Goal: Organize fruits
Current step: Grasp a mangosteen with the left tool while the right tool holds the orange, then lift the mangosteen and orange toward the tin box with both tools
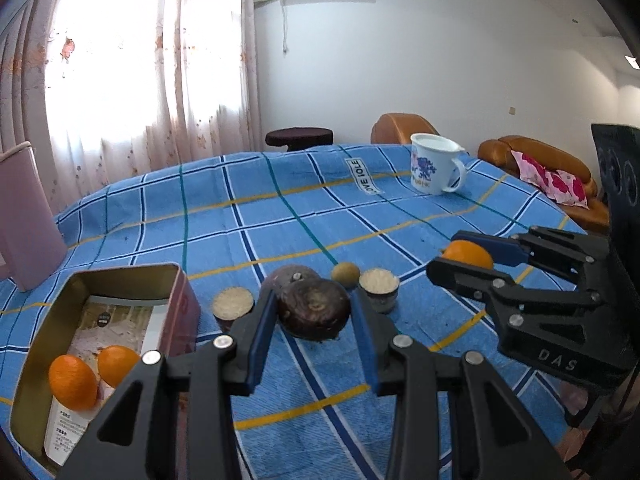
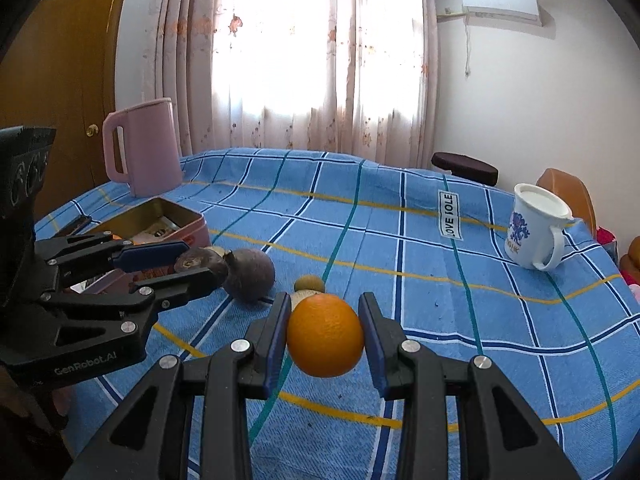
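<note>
My left gripper (image 1: pixel 314 312) is shut on a dark purple round fruit (image 1: pixel 315 313); in the right wrist view this gripper (image 2: pixel 196 262) holds it just above the cloth. A second purple fruit (image 1: pixel 290 276) lies right behind it, also in the right wrist view (image 2: pixel 250 274). My right gripper (image 2: pixel 325 336) is shut on an orange (image 2: pixel 325 336), also seen in the left wrist view (image 1: pixel 467 255). An open pink tin (image 1: pixel 44 320) at the left holds two oranges (image 1: pixel 73 380) on a paper leaflet. A small green-brown fruit (image 1: pixel 346 274) lies on the cloth.
Two small cups of grain (image 1: pixel 379 282) stand among the fruits. A white enamel mug (image 2: pixel 534 226) stands at the far right. A pink jug (image 2: pixel 144 148) stands at the far left. The blue checked cloth (image 2: pixel 440 320) covers the table.
</note>
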`<state>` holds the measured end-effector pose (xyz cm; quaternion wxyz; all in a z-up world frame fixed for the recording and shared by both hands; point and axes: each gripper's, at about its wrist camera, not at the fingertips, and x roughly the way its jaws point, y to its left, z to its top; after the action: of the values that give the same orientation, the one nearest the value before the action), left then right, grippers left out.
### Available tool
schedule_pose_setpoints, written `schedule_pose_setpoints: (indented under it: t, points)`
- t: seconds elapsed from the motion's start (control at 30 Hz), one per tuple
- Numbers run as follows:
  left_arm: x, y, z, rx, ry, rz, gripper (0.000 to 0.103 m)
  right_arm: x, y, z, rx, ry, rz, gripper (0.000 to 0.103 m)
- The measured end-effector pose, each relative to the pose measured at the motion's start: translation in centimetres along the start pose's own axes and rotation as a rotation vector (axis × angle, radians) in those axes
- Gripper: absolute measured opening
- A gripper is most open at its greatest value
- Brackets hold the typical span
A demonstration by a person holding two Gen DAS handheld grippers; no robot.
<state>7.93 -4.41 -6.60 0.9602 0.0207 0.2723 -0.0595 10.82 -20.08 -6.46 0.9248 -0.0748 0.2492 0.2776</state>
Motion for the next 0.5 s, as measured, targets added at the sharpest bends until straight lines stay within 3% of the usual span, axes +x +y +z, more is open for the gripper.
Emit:
schedule_pose_setpoints:
  t: [0.5]
  points:
    - [-1.1,-0.3,-0.1,0.008,-0.059,0.030,0.040,-1.4,0.0,-0.1,0.006,-0.079,0.008,0.037]
